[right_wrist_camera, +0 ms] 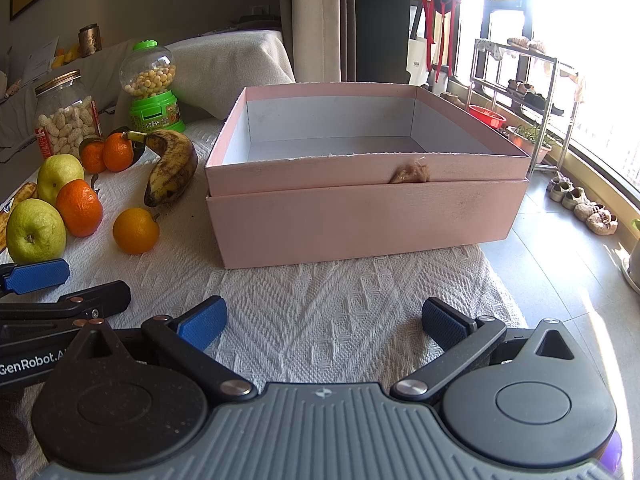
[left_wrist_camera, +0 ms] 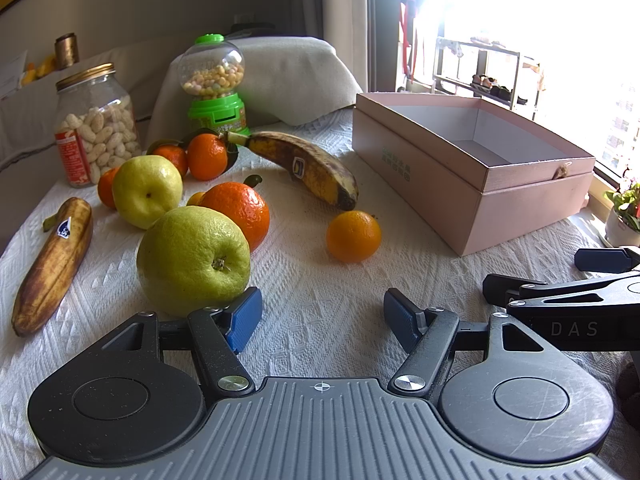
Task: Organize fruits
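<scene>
Fruit: green guava (left_wrist_camera: pixel 193 258) sits lower left, touching the left hand-held gripper (left_wrist_camera: pixel 320 320); oranges and bananas lie behind it.
Box: pink box (right_wrist_camera: pixel 360 220), empty, centre frame.
Grippers: left jaws apart, empty; right hand-held gripper (right_wrist_camera: pixel 320 326) apart, empty.
Tip: centre jaws on the guava, squeeze gently.

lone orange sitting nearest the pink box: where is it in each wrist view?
Left wrist: the lone orange sits mid-frame, just right of centre, on the white cloth, left of the pink box and below the tip of the spotted banana.
Right wrist: the same orange is at left, mid-height, left of the box's front wall.
Shared landmark: the spotted banana, its dark tip just above the orange in both.
</scene>
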### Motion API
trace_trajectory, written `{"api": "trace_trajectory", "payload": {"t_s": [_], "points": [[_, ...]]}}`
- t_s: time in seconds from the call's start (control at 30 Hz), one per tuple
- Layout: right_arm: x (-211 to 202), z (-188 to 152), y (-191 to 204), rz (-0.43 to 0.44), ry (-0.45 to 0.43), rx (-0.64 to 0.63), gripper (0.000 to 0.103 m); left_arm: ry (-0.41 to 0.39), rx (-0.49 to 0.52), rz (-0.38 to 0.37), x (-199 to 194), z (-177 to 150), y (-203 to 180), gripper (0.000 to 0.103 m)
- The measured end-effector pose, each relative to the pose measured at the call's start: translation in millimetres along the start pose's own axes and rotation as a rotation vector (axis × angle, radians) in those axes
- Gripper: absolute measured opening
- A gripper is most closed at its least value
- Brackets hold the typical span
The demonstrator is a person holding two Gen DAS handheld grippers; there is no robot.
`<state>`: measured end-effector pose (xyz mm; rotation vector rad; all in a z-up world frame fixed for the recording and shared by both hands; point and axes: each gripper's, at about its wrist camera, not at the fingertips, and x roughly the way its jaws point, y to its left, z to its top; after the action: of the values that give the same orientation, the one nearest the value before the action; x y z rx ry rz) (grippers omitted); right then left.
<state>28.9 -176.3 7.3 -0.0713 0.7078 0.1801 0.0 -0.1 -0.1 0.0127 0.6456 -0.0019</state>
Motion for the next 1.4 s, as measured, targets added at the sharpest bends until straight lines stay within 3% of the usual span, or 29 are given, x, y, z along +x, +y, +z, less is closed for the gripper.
{"api": "trace_trajectory", "payload": {"t_s": [0.2,0.33,0.5,0.6,0.67,0.73,0.83,1.03,1.2,1.4], "points": [[2,0,0,0.008,0.004,-0.006,0.103,-0.003,0.015,0.011,-1,0,-2,0.073],[4,9,-3,0.056,0.072,-0.047,0.103,-0.005,0.001,-0.018,-5,-1,1,0.071],[8,17,-1,0.068,0.136,-0.066,0.103,0.005,-0.037,-0.186,-14,3,20,0.063],[10,17,0,0.089,0.139,-0.092,0.103,-0.027,-0.084,-0.242,-31,14,41,0.057],[14,25,-2,0.107,0.179,-0.097,0.100,-0.052,-0.103,-0.236,-44,22,56,0.054],[8,36,-5,0.158,0.171,-0.044,0.087,-0.080,-0.124,-0.214,-57,30,75,0.052],[-6,52,-1,0.253,0.060,-0.008,0.089,-0.085,-0.165,-0.189,-64,35,102,0.052],[14,77,27,0.297,0.060,-0.045,0.091,-0.087,-0.222,-0.167,-64,27,134,0.051],[41,93,51,0.347,0.067,-0.054,0.090,-0.063,-0.172,-0.205,-61,21,127,0.051],[46,84,76,0.388,0.104,-0.111,0.076,-0.056,-0.106,-0.247,-65,16,113,0.052]]}}
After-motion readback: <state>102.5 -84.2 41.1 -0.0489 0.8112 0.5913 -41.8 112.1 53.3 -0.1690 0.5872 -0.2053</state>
